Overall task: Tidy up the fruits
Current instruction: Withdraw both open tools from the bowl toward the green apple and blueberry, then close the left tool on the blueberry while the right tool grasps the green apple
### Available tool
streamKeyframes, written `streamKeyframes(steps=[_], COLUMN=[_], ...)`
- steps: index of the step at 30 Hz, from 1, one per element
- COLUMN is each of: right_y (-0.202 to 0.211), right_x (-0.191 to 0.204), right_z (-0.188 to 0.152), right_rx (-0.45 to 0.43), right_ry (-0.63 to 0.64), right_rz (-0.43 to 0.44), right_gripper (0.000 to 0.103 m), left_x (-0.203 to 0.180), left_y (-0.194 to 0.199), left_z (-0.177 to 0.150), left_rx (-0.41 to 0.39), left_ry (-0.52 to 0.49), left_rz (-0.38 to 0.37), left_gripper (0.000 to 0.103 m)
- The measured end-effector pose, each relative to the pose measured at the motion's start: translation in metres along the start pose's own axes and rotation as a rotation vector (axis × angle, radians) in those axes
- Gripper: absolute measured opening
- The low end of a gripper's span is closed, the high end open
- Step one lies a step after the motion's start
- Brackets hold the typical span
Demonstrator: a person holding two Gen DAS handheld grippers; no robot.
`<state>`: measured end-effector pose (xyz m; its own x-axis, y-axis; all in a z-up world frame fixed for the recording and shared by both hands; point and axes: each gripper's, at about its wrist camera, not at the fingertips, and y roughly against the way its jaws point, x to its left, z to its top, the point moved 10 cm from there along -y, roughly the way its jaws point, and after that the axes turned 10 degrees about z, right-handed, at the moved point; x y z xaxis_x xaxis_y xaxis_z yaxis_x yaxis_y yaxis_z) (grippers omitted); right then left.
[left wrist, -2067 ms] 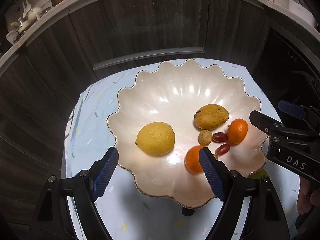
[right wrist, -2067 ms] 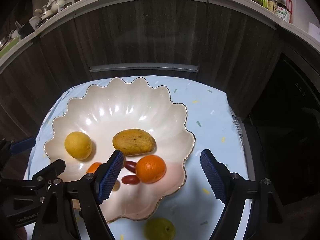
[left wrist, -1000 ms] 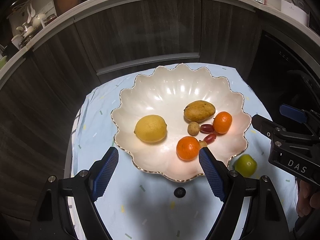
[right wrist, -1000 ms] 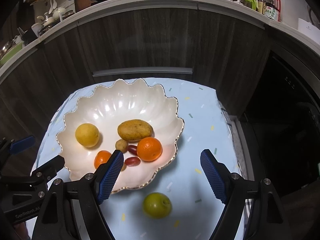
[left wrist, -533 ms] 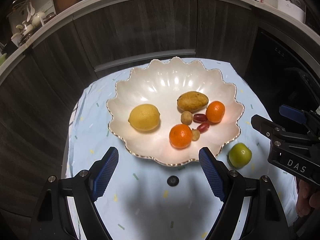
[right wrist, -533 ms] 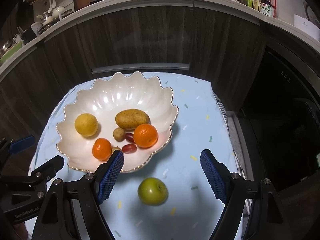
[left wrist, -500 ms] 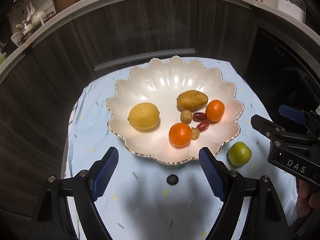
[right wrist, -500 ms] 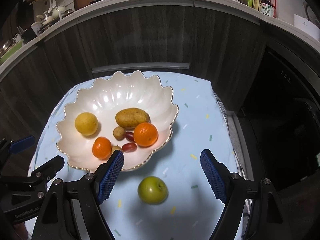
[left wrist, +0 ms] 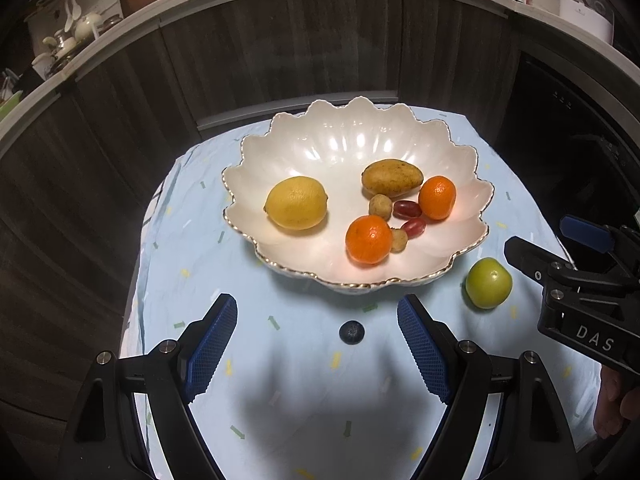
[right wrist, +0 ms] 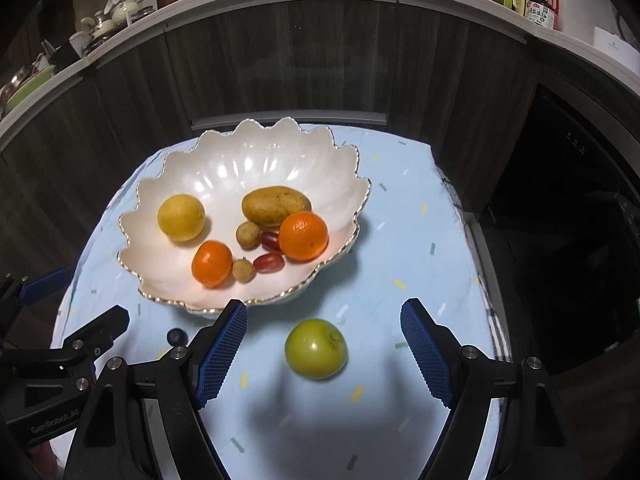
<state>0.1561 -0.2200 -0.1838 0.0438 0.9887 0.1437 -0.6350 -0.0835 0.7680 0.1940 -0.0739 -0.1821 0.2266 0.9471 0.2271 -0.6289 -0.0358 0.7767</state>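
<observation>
Your left claw (left wrist: 318, 344) hangs with its blue pads wide apart and nothing between them, above the pale blue cloth (left wrist: 280, 400) that covers the tabletop. Your right claw (right wrist: 322, 354) is spread just as wide, and the green apple (right wrist: 315, 348) sits on the cloth in the gap between its pads, touching neither one.

The apple is round, glossy and yellow-green, with a small dark dimple at the stem end. It rests outside the bowl (right wrist: 224, 168), near the rim closest to you. From the left camera the same apple (left wrist: 488, 282) lies just off the bowl's right edge.

The bowl (left wrist: 352, 140) is pearly white with a scalloped, gold-edged rim. Inside it you have a lemon (left wrist: 295, 202) on the left, well apart from the rest. A speckled yellow-brown mango (left wrist: 392, 177) lies toward the back. Two tangerines sit in the cluster, one (left wrist: 369, 238) near the front and one (left wrist: 437, 197) on the right beside the mango. Between them are two small tan round fruits, one (left wrist: 380, 205) just below the mango and one (left wrist: 398, 239) touching the front tangerine. Two red grapes (left wrist: 407, 209) lie beside them.

A single blueberry (left wrist: 351, 332) lies on the cloth in front of the bowl, between your left claw's pads but ahead of them.

The body of the right gripper reads "DAS" in the left view. The left gripper's body carries a faint line that looks like "GenRobot.AI". A red-capped bottle (right wrist: 542, 2) on the back counter has a label too small to read.
</observation>
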Motion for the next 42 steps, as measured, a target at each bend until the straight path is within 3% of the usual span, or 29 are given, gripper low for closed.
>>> streamKeyframes(steps=[14, 27, 37, 42], right_y=[-0.008, -0.029, -0.041, -0.048], right_x=[-0.001, -0.006, -0.007, -0.009], right_z=[-0.029, -0.041, -0.040, -0.040], right_rx=[-0.003, 0.007, 0.001, 0.006], right_ry=[0.016, 0.023, 0.043, 0.036], right_rz=[0.009, -0.001, -0.006, -0.001], right_gripper=[0.080, 0.080, 0.080, 0.080], left_x=[-0.004, -0.015, -0.021, -0.026], left_y=[-0.005, -0.033, -0.053, -0.061], left_z=[-0.018, -0.032, -0.038, -0.040], left_rx=[-0.062, -0.035, -0.010, 0.007], left_ry=[0.020, 0.031, 0.033, 0.027], left_rz=[0.013, -0.002, -0.011, -0.024], left_gripper=[0.082, 0.081, 0.071, 0.059])
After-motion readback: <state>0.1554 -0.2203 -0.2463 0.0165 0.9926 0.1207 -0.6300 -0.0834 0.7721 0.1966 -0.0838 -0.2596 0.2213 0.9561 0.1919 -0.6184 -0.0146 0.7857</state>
